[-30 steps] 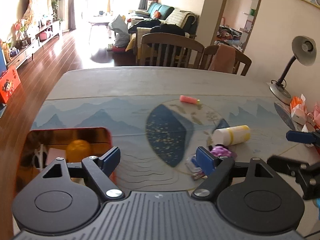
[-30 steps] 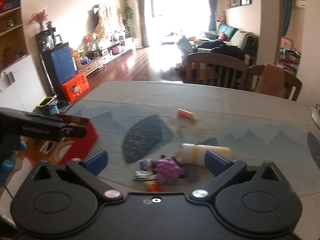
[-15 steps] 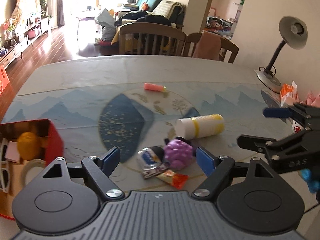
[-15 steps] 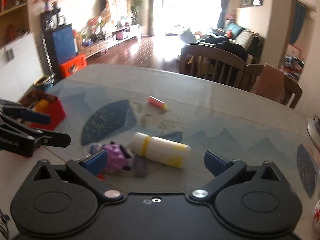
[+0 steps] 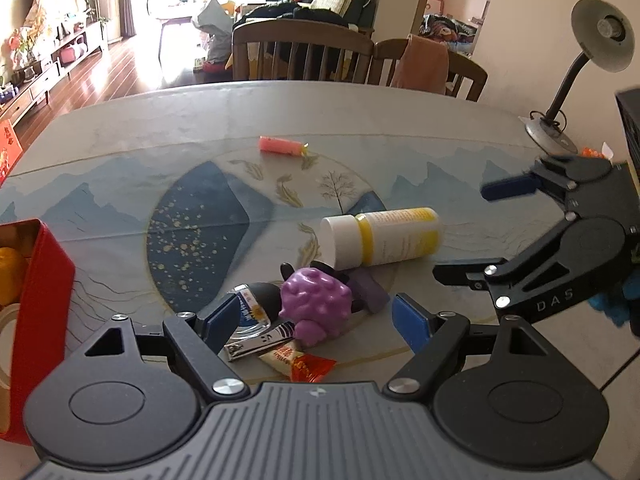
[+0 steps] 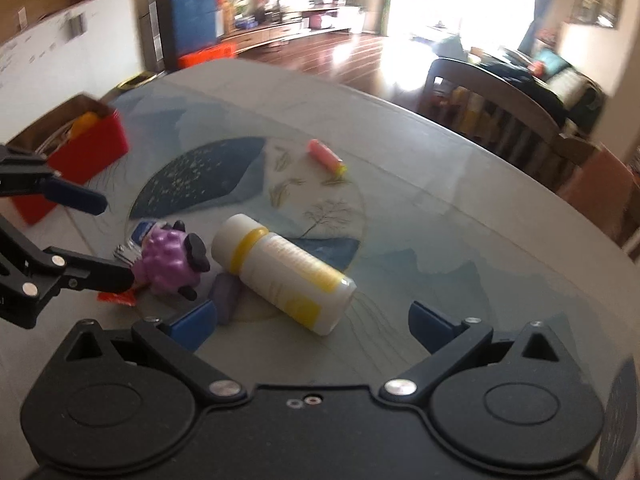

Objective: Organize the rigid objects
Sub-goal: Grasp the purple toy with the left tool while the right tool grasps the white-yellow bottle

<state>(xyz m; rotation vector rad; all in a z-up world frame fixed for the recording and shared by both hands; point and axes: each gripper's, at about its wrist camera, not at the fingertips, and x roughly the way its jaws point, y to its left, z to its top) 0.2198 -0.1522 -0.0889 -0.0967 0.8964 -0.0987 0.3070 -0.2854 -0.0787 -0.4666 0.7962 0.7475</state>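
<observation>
A heap of small things lies mid-table: a purple sheep toy (image 5: pixel 316 304) (image 6: pixel 168 260), a white bottle with yellow bands (image 5: pixel 380 238) (image 6: pixel 280 268) on its side, a nail clipper (image 5: pixel 256 344), a red candy wrapper (image 5: pixel 304 364), a small dark jar (image 5: pixel 256 304) and a purple block (image 5: pixel 372 292) (image 6: pixel 226 292). My left gripper (image 5: pixel 316 318) (image 6: pixel 92 238) stands open, its fingers on either side of the sheep toy without touching it. Open and empty, my right gripper (image 6: pixel 312 322) (image 5: pixel 476 232) hovers just short of the bottle. A pink tube (image 5: pixel 280 146) (image 6: pixel 326 154) lies farther back.
A red box (image 5: pixel 44 280) (image 6: pixel 88 148) holding an orange thing and other items sits at the table's left edge. A desk lamp (image 5: pixel 580 60) stands at the right by the wall. Wooden chairs (image 5: pixel 300 52) line the far side.
Both grippers have come forward and down toward the heap. The right one has rolled, tilting its view. The red box has slid toward the left edge of the left wrist view.
</observation>
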